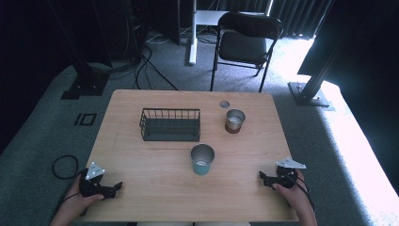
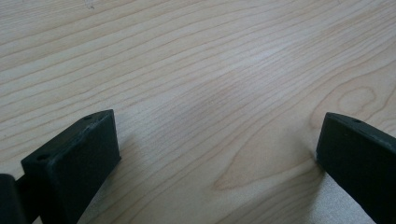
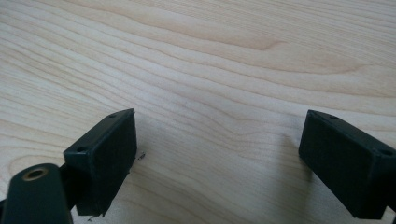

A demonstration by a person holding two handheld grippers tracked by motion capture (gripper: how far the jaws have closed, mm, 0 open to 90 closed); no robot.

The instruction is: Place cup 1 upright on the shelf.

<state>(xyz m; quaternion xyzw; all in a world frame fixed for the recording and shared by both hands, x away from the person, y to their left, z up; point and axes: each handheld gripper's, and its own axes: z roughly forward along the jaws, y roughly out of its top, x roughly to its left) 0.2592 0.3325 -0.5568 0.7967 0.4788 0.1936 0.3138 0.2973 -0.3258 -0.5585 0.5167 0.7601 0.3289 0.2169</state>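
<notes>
Both grippers, left gripper (image 1: 116,186) and right gripper (image 1: 262,176), rest spread-jawed and empty at the table's (image 1: 141,188) near corners; nothing is started, with the teal cup (image 1: 202,160) untouched mid-table, toward the near edge.

Table (image 1: 155,160): pale wood-grain top, smooth and matt, a soft sheen seen in the gripper views. Teal tumbler (image 1: 202,160): brushed metal inside, matt coated outside. Brown tumbler (image 1: 235,121): metal, dull shine inside. Wire basket (image 1: 170,124): dark coated metal wire, matt. Left gripper (image 2: 217,154) and right gripper (image 3: 217,149): pads of matt black plastic, faintly scuffed.
</notes>
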